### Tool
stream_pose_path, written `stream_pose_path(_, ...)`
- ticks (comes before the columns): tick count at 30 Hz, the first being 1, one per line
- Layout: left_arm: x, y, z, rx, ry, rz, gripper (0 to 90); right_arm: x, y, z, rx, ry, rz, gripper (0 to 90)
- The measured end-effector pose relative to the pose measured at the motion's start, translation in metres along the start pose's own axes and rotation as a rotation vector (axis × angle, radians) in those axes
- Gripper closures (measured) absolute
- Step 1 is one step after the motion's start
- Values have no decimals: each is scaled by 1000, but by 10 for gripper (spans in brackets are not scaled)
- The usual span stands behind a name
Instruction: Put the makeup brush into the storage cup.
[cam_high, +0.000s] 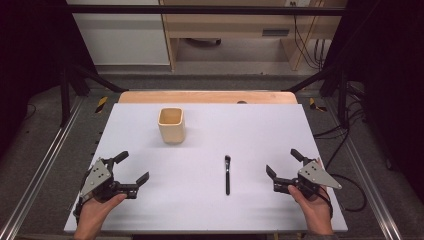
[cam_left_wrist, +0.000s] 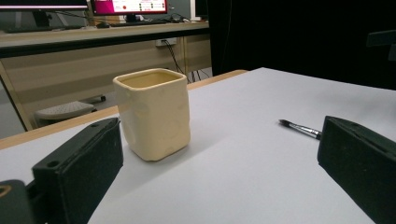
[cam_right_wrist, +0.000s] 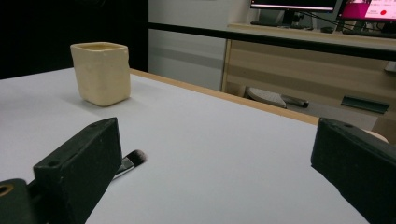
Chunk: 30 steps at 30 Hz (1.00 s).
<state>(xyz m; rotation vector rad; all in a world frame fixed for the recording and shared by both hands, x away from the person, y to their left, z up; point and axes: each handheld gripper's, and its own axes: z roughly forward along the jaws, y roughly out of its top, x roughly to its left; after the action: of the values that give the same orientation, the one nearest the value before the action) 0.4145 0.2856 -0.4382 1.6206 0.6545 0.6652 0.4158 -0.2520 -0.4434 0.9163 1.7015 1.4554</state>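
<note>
A cream square cup stands upright toward the back of the white table. A thin black brush lies flat right of centre, bristles toward the cup. My left gripper rests at the front left, open and empty, angled toward the cup, with the brush off to its right. At the front right my right gripper stands open and empty, the brush lying just beyond its left jaw and the cup farther off.
A wooden strip borders the table's far edge. Metal rails run along both sides, and cables trail on the floor at the right. Wooden desks with monitors stand beyond the table.
</note>
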Motion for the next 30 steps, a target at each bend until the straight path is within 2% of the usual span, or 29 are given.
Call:
stream_pose_path(2, -1, 0, 1, 4, -3, 6, 1, 0, 0, -1, -2, -1, 7, 20)
stream_pose_path(4, -3, -1, 2, 5, -8, 5, 2, 0, -1, -2, 2, 11, 71, 20)
stream_pose_path(6, -6, -1, 3, 3, -11, 2, 2, 1, -1, -3, 10, 13, 79, 24)
stream_pose_path(10, -7, -1, 2, -6, -16, -8, 2, 8, -4, -1, 64, 40, 49, 26)
stream_pose_path(13, -6, -2, 2, 2, -14, -8, 3, 13, -1, 2, 79, 51, 34, 30)
stream_pose_path(14, -5, -3, 3, 1, -15, -13, 3, 17, 3, 4, 75, 61, 18, 30)
stream_pose_path(15, -5, -3, 3, -1, -16, -15, 4, 25, 13, 6, 63, 78, -42, 51)
stream_pose_path(16, -4, -3, 3, -5, -15, -19, 5, 29, 18, 8, 71, 88, -62, 59)
stream_pose_path(19, -2, -3, 2, -9, -7, -22, 5, 35, 29, 11, 96, 102, -69, 61)
stream_pose_path(20, -1, -3, 2, -10, -7, -24, 5, 41, 38, 14, 120, 110, -68, 69)
stream_pose_path(22, 0, -4, 2, -9, -2, -26, 5, 44, 42, 16, 135, 112, -68, 75)
stream_pose_path(23, 1, -5, 3, 3, 2, -16, 5, 49, 49, 21, 177, 116, -68, 77)
stream_pose_path(24, 1, -5, 3, 3, 2, -16, 5, 49, 49, 21, 177, 116, -68, 77)
stream_pose_path(25, 1, -5, 2, 6, 3, -11, 5, 54, 55, 27, 235, 115, -65, 95)
stream_pose_path(26, 2, -5, 2, 5, 6, -4, 5, 54, 55, 27, 235, 115, -65, 95)
stream_pose_path(27, 2, -4, 1, -1, 13, -6, 7, 58, 61, 34, 308, 132, -80, 107)
stream_pose_path(28, 4, -4, 0, -7, 16, -17, 7, 58, 61, 34, 308, 132, -80, 107)
stream_pose_path(29, 5, -5, -1, -10, 22, -23, 6, 64, 67, 40, 349, 144, -72, 106)
stream_pose_path(30, 6, -5, -1, -6, 29, -19, 6, 64, 67, 40, 349, 144, -72, 106)
